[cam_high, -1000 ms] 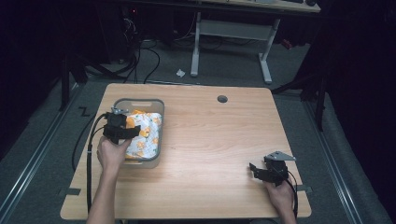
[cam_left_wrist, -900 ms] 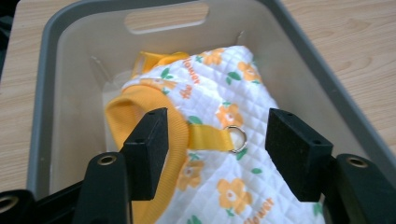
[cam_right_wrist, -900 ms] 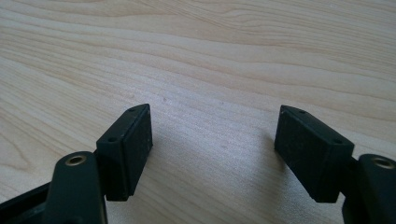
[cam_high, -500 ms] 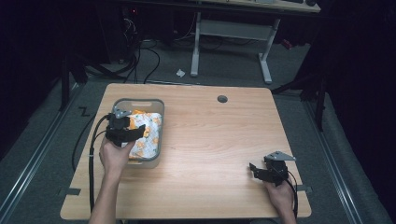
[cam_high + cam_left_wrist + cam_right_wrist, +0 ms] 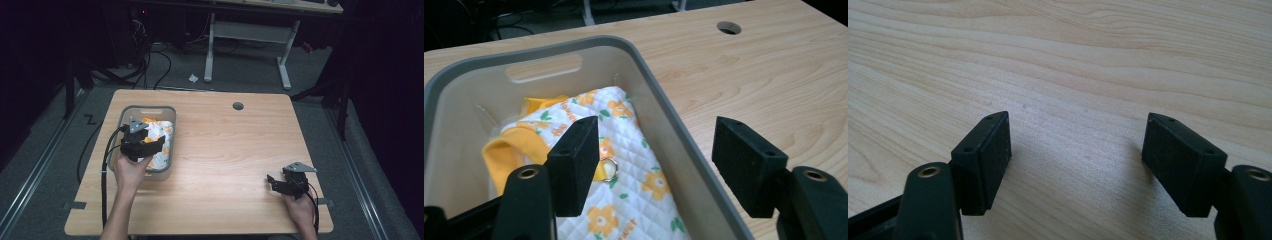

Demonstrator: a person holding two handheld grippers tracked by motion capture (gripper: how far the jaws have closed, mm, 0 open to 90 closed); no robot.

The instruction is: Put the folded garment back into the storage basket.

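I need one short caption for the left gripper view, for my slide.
Open left tongs above a grey bin holding a quilted flowered cloth on a wooden table.

The left gripper (image 5: 150, 146) has been drawn back toward the near end of the grey bin (image 5: 121, 114), away from the middle of the flowered cloth (image 5: 161, 131) lying inside. Its jaws have just been opening and are now spread wide, with nothing gripped between them; one is seen over the cloth, the other beyond the bin's wall.
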